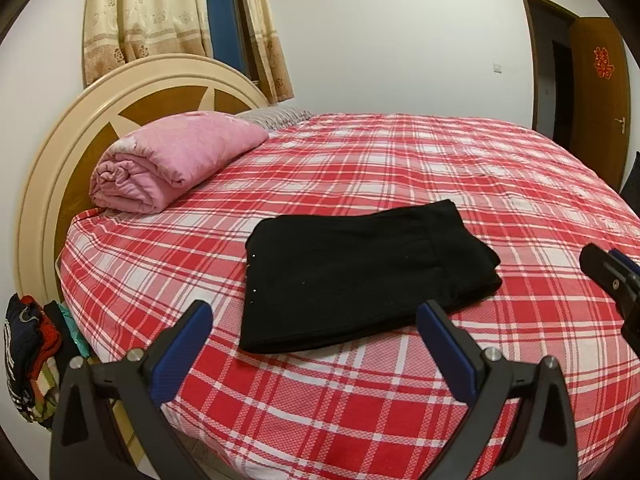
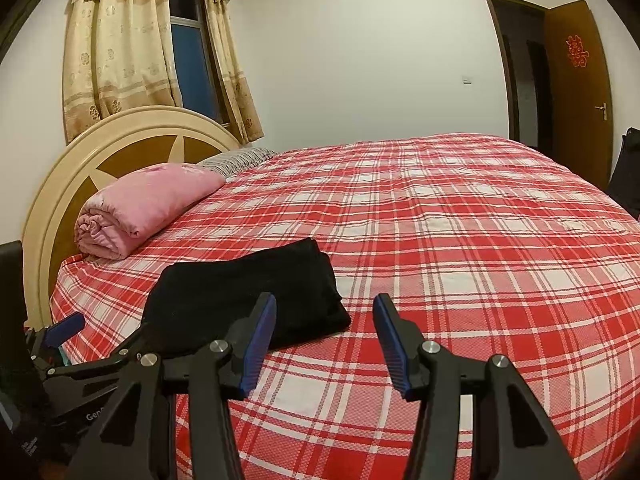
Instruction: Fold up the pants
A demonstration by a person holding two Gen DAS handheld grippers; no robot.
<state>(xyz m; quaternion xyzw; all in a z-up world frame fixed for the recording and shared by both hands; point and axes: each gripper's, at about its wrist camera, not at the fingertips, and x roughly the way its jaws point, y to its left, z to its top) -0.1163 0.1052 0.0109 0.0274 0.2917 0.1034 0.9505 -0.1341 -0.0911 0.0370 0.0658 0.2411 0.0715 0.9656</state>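
Black pants (image 1: 360, 272) lie folded into a compact rectangle on the red plaid bed (image 1: 460, 168). They also show in the right wrist view (image 2: 248, 292). My left gripper (image 1: 316, 312) is open and empty, held just in front of the pants' near edge, above the sheet. My right gripper (image 2: 326, 304) is open and empty, just right of the pants' near right corner. The right gripper's tip also shows at the right edge of the left wrist view (image 1: 608, 276). The left gripper also shows in the right wrist view at lower left (image 2: 64, 328).
A rolled pink quilt (image 1: 172, 160) lies by the round headboard (image 1: 52, 160), with a striped pillow (image 1: 276, 114) behind it. Clothes (image 1: 28, 352) are piled beside the bed at left. An open wooden door (image 1: 600, 88) stands at far right. Curtains (image 1: 140, 12) hang behind.
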